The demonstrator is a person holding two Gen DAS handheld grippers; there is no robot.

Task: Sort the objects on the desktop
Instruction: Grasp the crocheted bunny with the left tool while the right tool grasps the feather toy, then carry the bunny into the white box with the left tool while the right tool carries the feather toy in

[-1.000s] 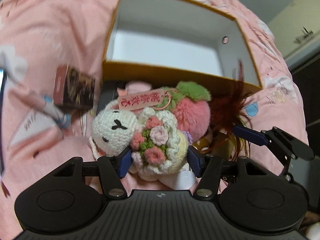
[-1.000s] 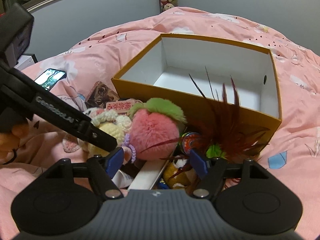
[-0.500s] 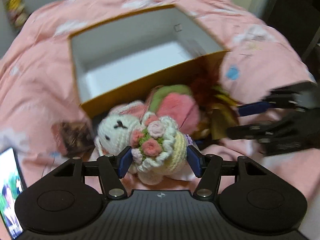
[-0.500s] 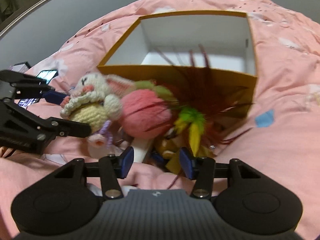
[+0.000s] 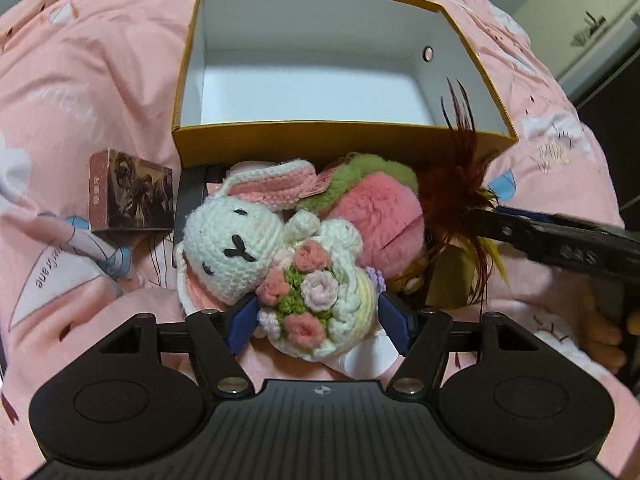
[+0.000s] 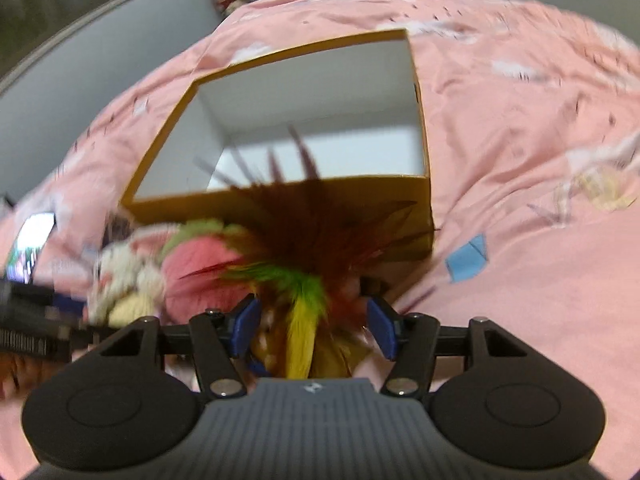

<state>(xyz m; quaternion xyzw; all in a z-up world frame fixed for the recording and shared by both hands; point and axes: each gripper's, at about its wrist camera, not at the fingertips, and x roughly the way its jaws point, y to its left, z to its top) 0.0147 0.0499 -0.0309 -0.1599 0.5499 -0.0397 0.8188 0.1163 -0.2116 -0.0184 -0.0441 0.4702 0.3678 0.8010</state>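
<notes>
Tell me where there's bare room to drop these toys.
The box interior is bare, bordered by its yellow rim. Crowded: crochet bunny, pink plush and feather toy pack against its near wall.

The right wrist view is smeared by motion: the crochet rabbit (image 6: 120, 280) is only a pale blur. Feathers (image 6: 296, 248) cover whatever lies under them and part of the box's (image 6: 280, 204) front wall. In the left wrist view, the rabbit (image 5: 240, 248) hides a dark flat thing (image 5: 192, 192) behind it.
</notes>
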